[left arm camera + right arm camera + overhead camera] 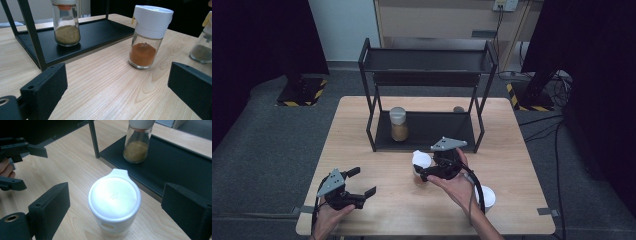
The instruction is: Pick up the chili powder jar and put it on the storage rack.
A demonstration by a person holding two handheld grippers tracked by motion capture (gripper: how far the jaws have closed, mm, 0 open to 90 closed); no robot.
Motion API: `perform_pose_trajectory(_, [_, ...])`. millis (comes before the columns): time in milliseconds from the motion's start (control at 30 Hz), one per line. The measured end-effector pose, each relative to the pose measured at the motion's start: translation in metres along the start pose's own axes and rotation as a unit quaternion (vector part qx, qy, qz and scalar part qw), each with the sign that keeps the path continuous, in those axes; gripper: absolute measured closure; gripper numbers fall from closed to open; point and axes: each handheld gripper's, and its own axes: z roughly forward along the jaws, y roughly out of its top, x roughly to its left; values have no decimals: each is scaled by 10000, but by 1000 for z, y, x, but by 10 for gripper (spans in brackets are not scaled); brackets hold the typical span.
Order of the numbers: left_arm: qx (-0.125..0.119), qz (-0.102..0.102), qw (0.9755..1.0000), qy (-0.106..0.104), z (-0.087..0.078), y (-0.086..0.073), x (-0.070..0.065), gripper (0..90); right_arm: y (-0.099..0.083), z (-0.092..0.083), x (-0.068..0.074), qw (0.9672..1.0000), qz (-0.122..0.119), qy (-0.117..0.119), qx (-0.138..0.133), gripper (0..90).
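Note:
A glass jar of orange powder with a white lid [421, 161] [147, 37] [114, 200] stands on the wooden table just in front of the black rack. My right gripper [426, 168] [117, 212] is open, with one jaw on each side of the lid and a gap on both sides. A jar of tan powder [398, 125] [66, 25] [138, 142] stands on the rack's lower shelf [437, 132]. My left gripper [362, 181] [117, 95] is open and holds nothing, near the front left of the table and pointing toward the orange jar.
The two-tier black rack [368, 100] stands at the back of the table, its top shelf bare. A third white-lidded jar [486, 196] [203, 45] with dark powder stands at the front right, beside the person's right forearm. Bare wood [362, 145] lies in front of the rack's left end.

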Motion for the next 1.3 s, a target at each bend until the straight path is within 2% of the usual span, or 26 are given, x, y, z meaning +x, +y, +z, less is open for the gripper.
perform_pose_trajectory(100, [2,1,10000,-2,0,0,0,18,0,6,3,10000,-33,-75,57,89])
perform_pose_trajectory(333, [4,0,10000,-9,0,0,0,19,-1,24,5,9997,69,-80,212,103])
perform_pose_trajectory(433, [1,-2,10000,-14,0,0,0,19,-3,30,11,9993,-29,-249,260,114])
perform_pose_trajectory(633, [21,-2,10000,-25,1,0,1,20,-8,39,10,9993,115,-201,292,150])
perform_pose_trajectory(800, [29,5,10000,-25,1,0,1,19,-12,47,11,9992,70,-226,312,191])
perform_pose_trajectory(967, [23,2,10000,-19,1,0,1,19,-17,49,17,9990,-21,-373,256,302])
perform_pose_trajectory(1000, [24,1,10000,-19,1,0,1,20,-18,50,20,9987,-110,-429,255,306])
perform_pose_trajectory(1300, [21,6,10000,-17,1,0,1,20,-19,49,25,9983,-107,-519,239,312])
